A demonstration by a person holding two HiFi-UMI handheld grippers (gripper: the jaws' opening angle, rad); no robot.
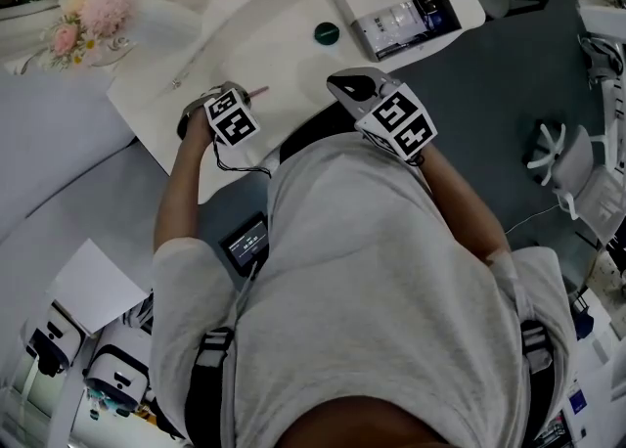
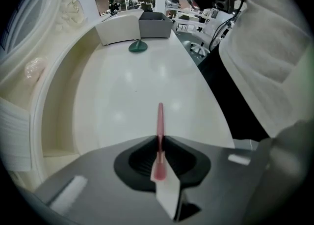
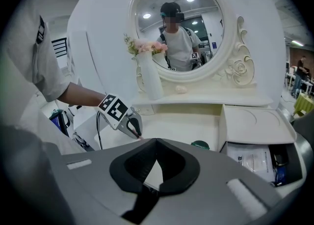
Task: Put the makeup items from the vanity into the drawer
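I am pinching a pink pencil [image 2: 160,118] in my left tongs [image 2: 160,140], right tongs [image 3: 156,143] pressed together empty; a green compact [image 2: 138,46] ahead is awaiting the drawer [image 2: 154,26].

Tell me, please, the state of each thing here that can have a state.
left gripper: shut on the pink pencil.
pink pencil: held over the vanity.
right gripper: shut, empty.
drawer: open, with things inside.
green compact: lying on the vanity, outside the drawer.
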